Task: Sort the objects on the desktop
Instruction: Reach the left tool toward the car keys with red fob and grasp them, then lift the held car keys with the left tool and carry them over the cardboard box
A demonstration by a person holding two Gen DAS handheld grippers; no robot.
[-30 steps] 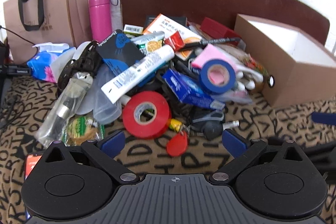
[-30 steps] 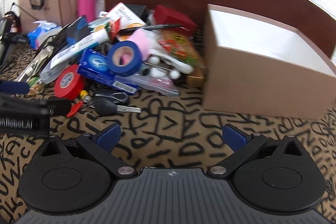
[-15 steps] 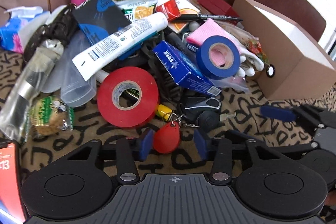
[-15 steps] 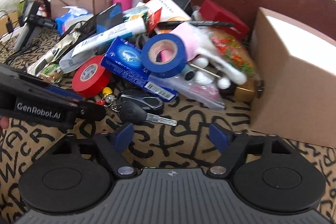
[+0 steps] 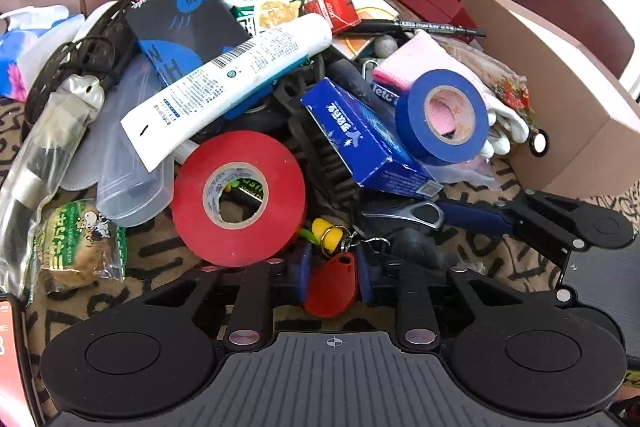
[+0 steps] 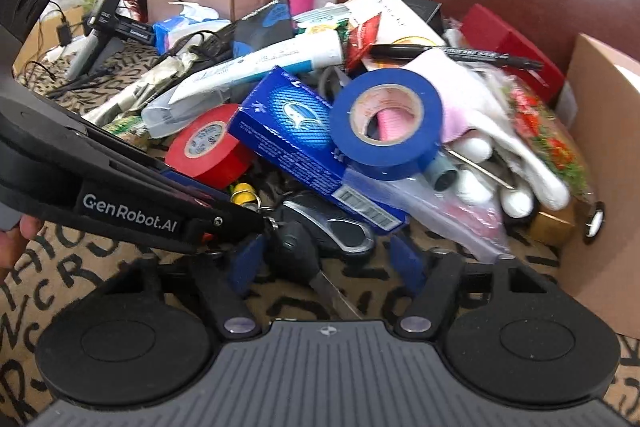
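Cardboard is the largest thing in view: an open brown box stands at the right of the worktop, whose cover is printed with black letters. Against the box a heap of desktop objects is piled, among them a white tube, a red tape roll, a blue tape roll and a blue carton. At the near edge of the heap a key bunch lies: a black car key and a red fob joined by a ring.

The step in hand is judged to be the first pick. The left gripper is closing, its fingers brought almost together on the red fob, whose sides appear to be met by the pads. The right gripper is closing too; the car key is seen between its fingers, which are not yet touching it.

For the next move, both grips must be completed and the two hands raised together, since fob and key seem linked, then carried toward the box.
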